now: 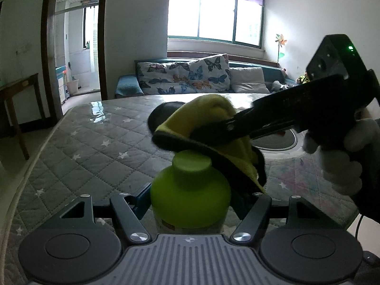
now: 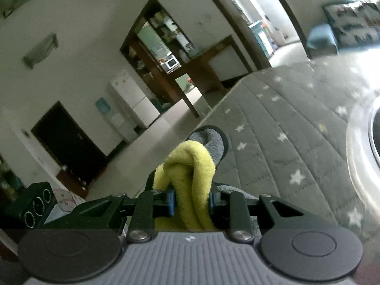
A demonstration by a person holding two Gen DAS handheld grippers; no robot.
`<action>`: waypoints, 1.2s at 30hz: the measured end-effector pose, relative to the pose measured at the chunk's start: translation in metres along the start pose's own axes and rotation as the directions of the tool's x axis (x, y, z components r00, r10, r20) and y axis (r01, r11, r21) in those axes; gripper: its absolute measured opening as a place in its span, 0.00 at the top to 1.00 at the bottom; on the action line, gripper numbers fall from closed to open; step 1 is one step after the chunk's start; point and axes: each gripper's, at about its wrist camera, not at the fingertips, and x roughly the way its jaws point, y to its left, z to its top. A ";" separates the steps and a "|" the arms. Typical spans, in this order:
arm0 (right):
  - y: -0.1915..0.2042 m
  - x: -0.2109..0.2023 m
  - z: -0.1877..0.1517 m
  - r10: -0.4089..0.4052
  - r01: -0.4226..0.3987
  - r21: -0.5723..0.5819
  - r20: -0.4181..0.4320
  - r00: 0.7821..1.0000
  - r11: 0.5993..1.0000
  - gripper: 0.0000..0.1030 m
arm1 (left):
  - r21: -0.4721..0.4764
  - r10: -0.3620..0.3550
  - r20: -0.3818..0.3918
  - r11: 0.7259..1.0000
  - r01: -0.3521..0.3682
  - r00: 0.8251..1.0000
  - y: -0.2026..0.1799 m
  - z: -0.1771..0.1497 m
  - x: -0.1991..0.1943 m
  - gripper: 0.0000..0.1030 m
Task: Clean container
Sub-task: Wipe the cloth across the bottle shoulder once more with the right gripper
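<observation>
A lime-green bottle-like container (image 1: 190,194) with a round green cap stands upright between the fingers of my left gripper (image 1: 191,201), which is shut on its body. A yellow cloth with a dark grey edge (image 1: 209,123) hangs just above the cap, draped over its far right side. My right gripper (image 1: 223,128) reaches in from the right and is shut on that cloth. In the right wrist view the yellow and grey cloth (image 2: 190,178) is bunched between the blue pads of the right gripper (image 2: 191,204). The container's lower part is hidden behind the left gripper body.
A table under a grey quilted cover with white stars (image 1: 90,147) spreads around the container. A round glass-rimmed inset (image 1: 280,140) lies at its right. A gloved hand (image 1: 351,156) holds the right gripper. A sofa with butterfly cushions (image 1: 190,76) stands beyond, a wooden side table (image 1: 19,95) at left.
</observation>
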 end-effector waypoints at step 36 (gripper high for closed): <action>-0.055 0.029 -0.045 -0.053 0.071 0.180 -0.103 0.993 0.981 0.76 | -0.014 -0.012 0.028 1.000 0.013 1.000 0.002 0.000 -0.004 0.31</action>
